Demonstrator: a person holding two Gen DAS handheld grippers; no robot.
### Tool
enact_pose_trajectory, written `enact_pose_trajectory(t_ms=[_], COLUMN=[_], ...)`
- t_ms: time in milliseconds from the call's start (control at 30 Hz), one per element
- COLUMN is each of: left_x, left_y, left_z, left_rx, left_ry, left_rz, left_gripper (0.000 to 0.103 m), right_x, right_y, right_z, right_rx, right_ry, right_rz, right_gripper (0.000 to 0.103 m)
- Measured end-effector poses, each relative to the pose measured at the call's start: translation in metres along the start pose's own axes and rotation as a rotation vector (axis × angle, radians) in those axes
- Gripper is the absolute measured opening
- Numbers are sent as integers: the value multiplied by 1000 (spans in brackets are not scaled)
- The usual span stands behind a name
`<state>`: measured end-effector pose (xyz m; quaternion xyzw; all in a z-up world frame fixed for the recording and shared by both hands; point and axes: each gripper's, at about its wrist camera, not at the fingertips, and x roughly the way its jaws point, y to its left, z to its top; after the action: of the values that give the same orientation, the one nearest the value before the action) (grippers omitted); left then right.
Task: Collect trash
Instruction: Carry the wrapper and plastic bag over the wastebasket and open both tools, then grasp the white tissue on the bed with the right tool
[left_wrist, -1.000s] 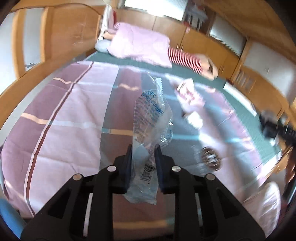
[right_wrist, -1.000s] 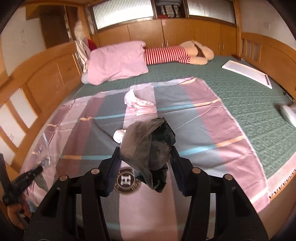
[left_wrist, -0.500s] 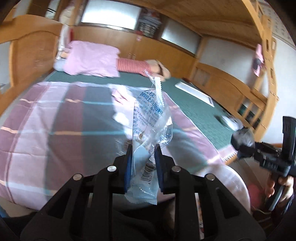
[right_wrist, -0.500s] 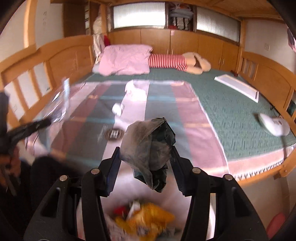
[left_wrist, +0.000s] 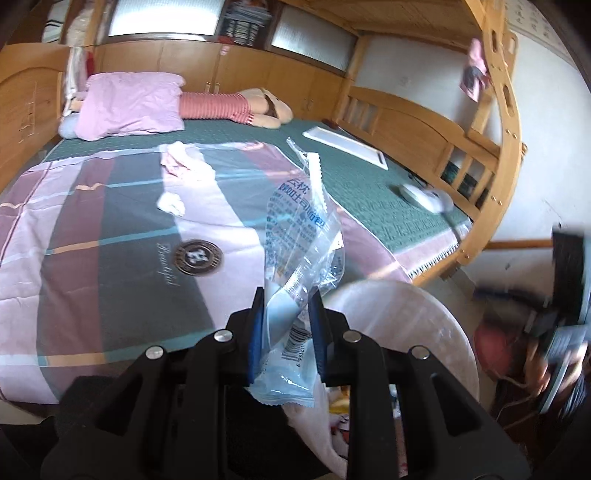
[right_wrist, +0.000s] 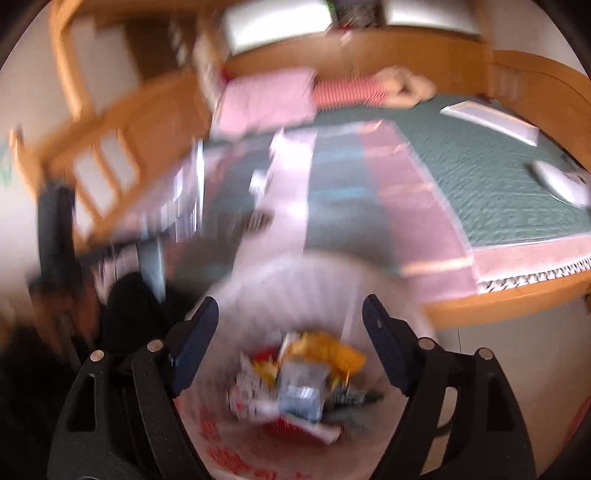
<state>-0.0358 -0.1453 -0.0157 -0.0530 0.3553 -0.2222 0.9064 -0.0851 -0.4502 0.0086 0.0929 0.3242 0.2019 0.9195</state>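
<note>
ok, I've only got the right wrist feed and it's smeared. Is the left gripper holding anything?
Observer: Yes. The left gripper is shut on a clear crinkled plastic wrapper with blue print.
Operator: Is it over the bin?
Observer: Nearly. The white plastic bin bag sits just right of and below the fingers. The wrapper is not yet released.
Operator: Anything left on the bed?
Observer: A crumpled white tissue lies on the striped pink-and-grey quilt.

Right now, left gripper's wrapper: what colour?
Clear wrapper with blue print, pale-blue end; left wrist view.
</note>
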Motion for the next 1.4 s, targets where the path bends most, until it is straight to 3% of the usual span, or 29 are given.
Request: enact_pose_trajectory(t_ms=[100,167,300,333,367,433,467,533,633,733,800,900,933,1067,1233,1300,1400], left_x=[9,17,33,35,35,32,30,27,18,5,-9,-18,-18,-16,-12,-8,10], left_y=[-26,-49,-89,-97,-101,-98,-91,-77,-42,-4,29,90,121,210,297,316,336], left_z=[-12,-22,-41,-48,-50,-51,-48,-41,-25,-4,11,29,32,33,21,8,-13], left_rx=[73,139,262,291,301,297,275,214,88,8,-47,-139,-181,-280,-356,-406,-527], left_ry=[46,87,165,180,184,161,141,113,70,3,-59,-95,-88,-19,61,61,157], left_rz=[-62,-141,-255,-287,-295,-288,-285,-274,-250,-192,-106,90,205,501,625,622,595], left_gripper=[24,24,31,39,57,77,82,89,91,92,95,97,97,97,97,97,97], right_x=[-31,-45,-53,-51,-48,-42,-37,-34,-26,-8,13,57,72,142,259,315,395], right_y=[-20,-31,-42,-44,-45,-49,-49,-50,-45,-37,-25,5,17,61,99,111,117], right_z=[16,20,18,17,17,16,17,17,24,41,58,87,96,133,175,185,191], right_rx=[114,183,256,264,270,280,286,293,285,261,226,118,76,-59,-39,-12,15], right_ry=[-156,-229,-279,-278,-273,-260,-253,-247,-240,-204,-156,-88,-72,-16,80,138,223], right_rz=[-6,9,18,11,1,-13,-18,-13,-3,-17,-51,-102,-100,-74,-44,-67,-155], right_gripper=[79,79,82,83,84,84,84,85,86,87,87,86,86,86,81,80,80])
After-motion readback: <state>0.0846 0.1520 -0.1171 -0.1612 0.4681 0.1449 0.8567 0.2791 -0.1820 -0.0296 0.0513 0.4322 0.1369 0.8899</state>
